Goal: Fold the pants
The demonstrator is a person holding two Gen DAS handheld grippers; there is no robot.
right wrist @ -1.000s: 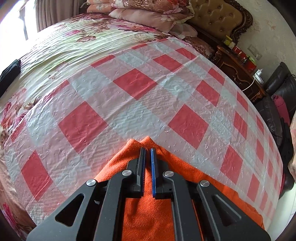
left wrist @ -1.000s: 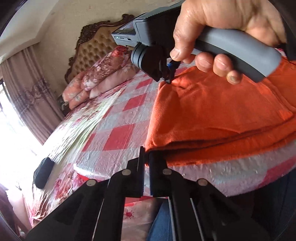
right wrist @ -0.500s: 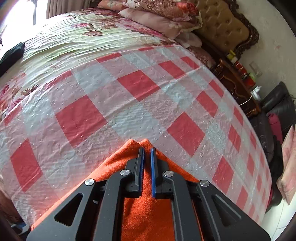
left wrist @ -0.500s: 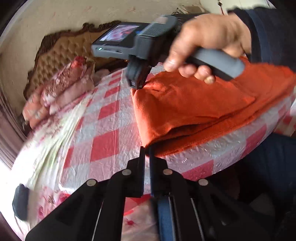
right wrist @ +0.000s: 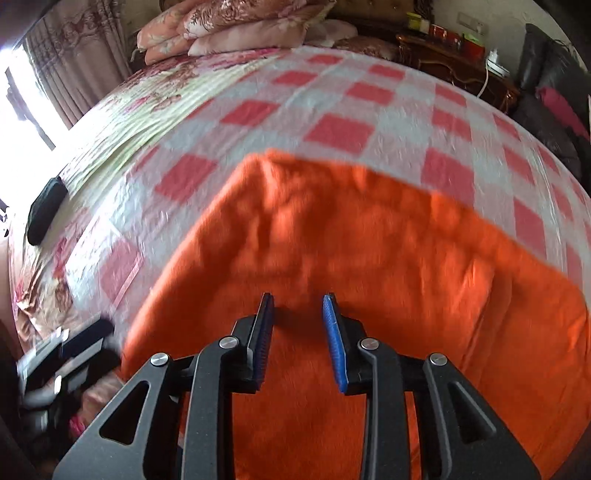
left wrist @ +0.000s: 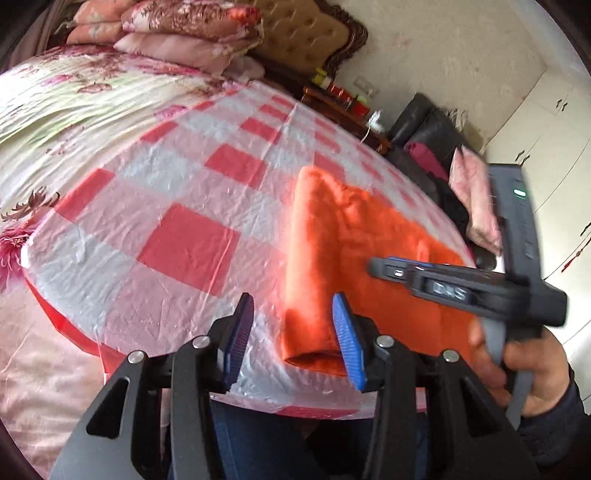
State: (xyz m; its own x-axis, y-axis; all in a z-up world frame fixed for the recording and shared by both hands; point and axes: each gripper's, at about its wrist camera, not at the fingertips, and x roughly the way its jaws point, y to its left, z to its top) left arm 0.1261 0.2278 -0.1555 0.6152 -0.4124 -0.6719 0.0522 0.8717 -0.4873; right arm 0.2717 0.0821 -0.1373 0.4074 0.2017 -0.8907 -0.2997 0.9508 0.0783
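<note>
The orange pants point(left wrist: 332, 236) lie folded on the red-and-white checked sheet point(left wrist: 184, 251) near the bed's front edge. They also fill the lower half of the right wrist view point(right wrist: 369, 251). My left gripper point(left wrist: 293, 306) is open and empty, its blue pads either side of the fold's near left corner. My right gripper point(right wrist: 298, 304) is open and empty, hovering over the middle of the pants. In the left wrist view the right gripper's body point(left wrist: 443, 284) is held above the pants' right part.
Floral pillows point(right wrist: 236, 26) and a tufted headboard point(left wrist: 306, 33) are at the far end. A wooden nightstand point(right wrist: 454, 59) with small items and a dark sofa point(right wrist: 554, 110) stand at the right. A black object point(right wrist: 46, 210) lies on the bed at left.
Both grippers have let go of the pants and opened. Both have pulled back from the cloth's edges; the folded pants now lie flat on the sheet.
</note>
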